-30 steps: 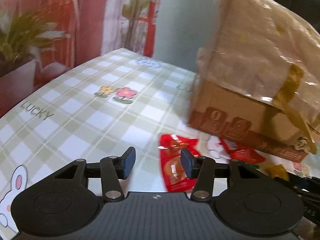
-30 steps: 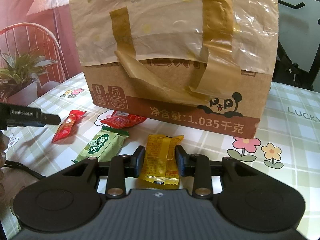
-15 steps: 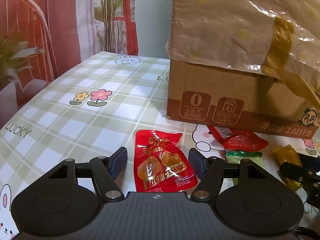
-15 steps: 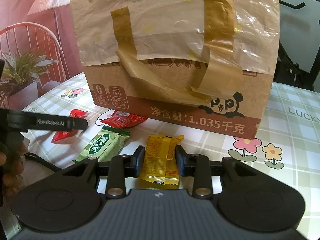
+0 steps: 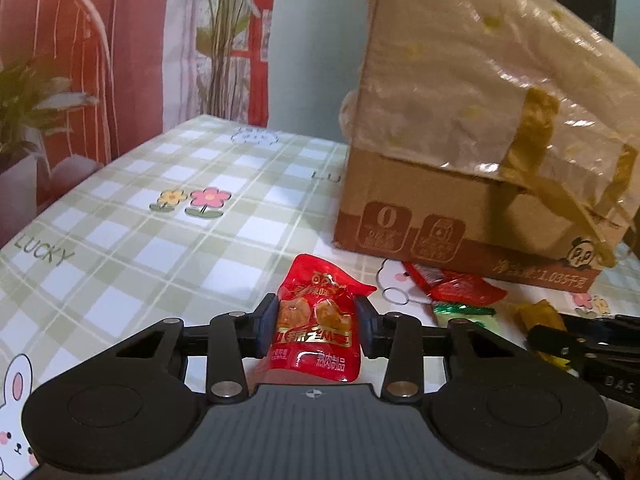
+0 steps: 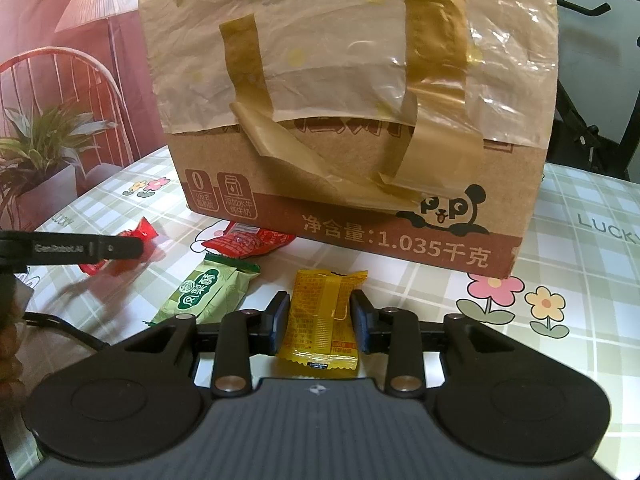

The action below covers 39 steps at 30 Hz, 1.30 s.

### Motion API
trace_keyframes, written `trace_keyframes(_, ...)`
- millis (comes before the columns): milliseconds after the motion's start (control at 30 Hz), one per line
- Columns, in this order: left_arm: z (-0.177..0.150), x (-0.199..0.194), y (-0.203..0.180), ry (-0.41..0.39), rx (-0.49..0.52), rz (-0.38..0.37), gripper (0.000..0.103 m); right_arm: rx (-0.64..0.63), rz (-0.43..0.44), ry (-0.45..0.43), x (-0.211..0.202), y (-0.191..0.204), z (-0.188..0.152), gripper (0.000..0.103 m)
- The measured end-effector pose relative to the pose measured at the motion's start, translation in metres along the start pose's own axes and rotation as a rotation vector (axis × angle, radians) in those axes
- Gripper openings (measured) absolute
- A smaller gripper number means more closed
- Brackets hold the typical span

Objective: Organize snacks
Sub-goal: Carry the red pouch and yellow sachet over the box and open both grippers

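Left gripper (image 5: 316, 330): jaws just closing, now clenched on red snack packet (image 5: 316, 328), long axis running away toward cardboard box (image 5: 472, 184), torn top farthest. Right gripper (image 6: 320, 322): jaws clamped on yellow snack packet (image 6: 322, 320), long axis likewise pointing boxward, flat on bench (image 6: 580, 280). Possibly just lifted, hard to tell. Risk: slick film sliding out of a side pinch on lifting; green packet (image 6: 208, 290) and second red packet (image 6: 248, 240) close by, easily nudged.

ahead: cardboard box (image 6: 352, 120) blocks | left: tablecloth (image 5: 140, 216) open
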<state>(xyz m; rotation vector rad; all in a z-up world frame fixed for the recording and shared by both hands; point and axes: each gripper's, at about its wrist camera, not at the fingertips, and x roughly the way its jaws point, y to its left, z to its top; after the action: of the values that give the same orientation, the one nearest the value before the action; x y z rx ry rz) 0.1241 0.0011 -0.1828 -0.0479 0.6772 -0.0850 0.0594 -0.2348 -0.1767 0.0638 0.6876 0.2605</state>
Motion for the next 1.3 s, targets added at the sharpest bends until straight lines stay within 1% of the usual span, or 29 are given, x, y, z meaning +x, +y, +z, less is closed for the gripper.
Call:
trace_keyframes(200,0.001,-0.011,-0.007,-0.025,0.035,-0.016,0.043,-0.01,0.0,-0.008,-0.002,0.002,-0.001,0.035)
trace_keyframes(333,0.004,-0.017,-0.005,-0.037,0.032,-0.017,0.044,-0.041,0.003,-0.033,-0.01,0.009,-0.001,0.035)
trace_keyframes(433,0.01,-0.026,-0.002,-0.064,0.021,-0.015,0.044,-0.067,0.007,-0.051,-0.019,0.014,0.001,0.035)
trace_keyframes(600,0.023,-0.046,-0.001,-0.13,0.021,-0.022,0.044,-0.16,0.047,-0.126,-0.044,0.032,0.017,0.035)
trace_keyframes(767,0.047,-0.069,-0.007,-0.226,0.032,-0.051,0.045,-0.229,0.119,-0.237,-0.075,0.053,0.046,0.035)
trace_keyframes(867,0.07,-0.084,-0.015,-0.299,0.045,-0.069,0.045,-0.268,0.143,-0.31,-0.094,0.061,0.069,0.035)
trace_keyframes(967,0.094,-0.097,-0.027,-0.376,0.066,-0.089,0.045,-0.265,0.152,-0.371,-0.11,0.059,0.098,0.035)
trace_keyframes(1033,0.112,-0.101,-0.037,-0.408,0.078,-0.11,0.045,-0.24,0.149,-0.396,-0.115,0.053,0.119,0.035)
trace_keyframes(1100,0.13,-0.101,-0.049,-0.429,0.096,-0.122,0.045,-0.212,0.126,-0.398,-0.113,0.043,0.137,0.035)
trace_keyframes(1200,0.154,-0.094,-0.07,-0.441,0.123,-0.139,0.046,-0.181,0.055,-0.375,-0.1,0.023,0.162,0.035)
trace_keyframes(1300,0.175,-0.071,-0.088,-0.406,0.137,-0.147,0.046,-0.122,0.003,-0.322,-0.082,0.001,0.182,0.035)
